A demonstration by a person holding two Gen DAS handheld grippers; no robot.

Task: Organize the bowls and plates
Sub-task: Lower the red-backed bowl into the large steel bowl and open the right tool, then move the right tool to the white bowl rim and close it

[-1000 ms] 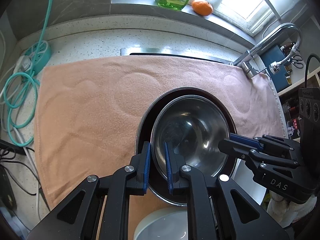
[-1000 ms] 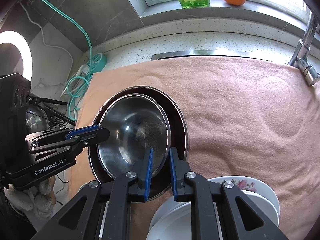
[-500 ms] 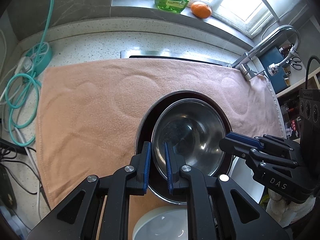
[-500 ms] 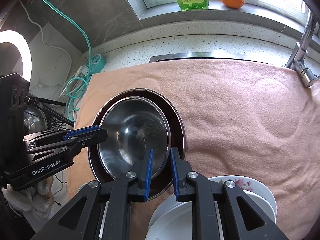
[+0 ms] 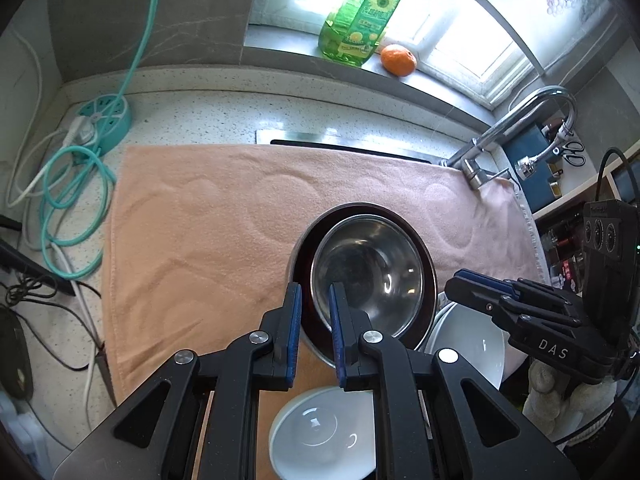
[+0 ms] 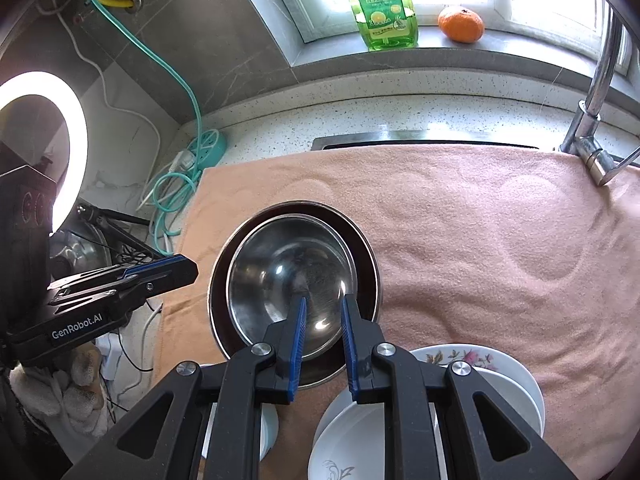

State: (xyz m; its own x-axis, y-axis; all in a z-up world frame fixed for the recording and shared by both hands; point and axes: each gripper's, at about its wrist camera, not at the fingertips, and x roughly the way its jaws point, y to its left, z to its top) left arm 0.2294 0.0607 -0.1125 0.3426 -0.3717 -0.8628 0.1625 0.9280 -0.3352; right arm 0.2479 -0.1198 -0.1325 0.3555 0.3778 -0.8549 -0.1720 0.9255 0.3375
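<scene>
A steel bowl [image 5: 372, 268] [image 6: 288, 280] sits inside a larger dark bowl [image 5: 302, 248] [image 6: 362, 248] on the pink towel [image 5: 200, 220] [image 6: 480, 220]. My left gripper [image 5: 314, 312] is open, its jaws astride the near-left rims with a gap on each side. My right gripper [image 6: 323, 320] is open, astride the near-right rim of the steel bowl. A small white bowl [image 5: 320, 432] lies below the left gripper. White bowls stacked on a flowered plate [image 6: 460, 354] lie below the right gripper.
A faucet [image 5: 520, 128] [image 6: 600, 80] stands at the right of the towel. A green bottle [image 5: 360, 20] and an orange [image 5: 398, 60] sit on the windowsill. A teal power strip with cables [image 5: 100, 120] lies left. A ring light [image 6: 44, 148] stands far left.
Both grippers have opened a little and drawn back and up from the nested bowls, which stay on the towel. More of the white dishes shows in front.
</scene>
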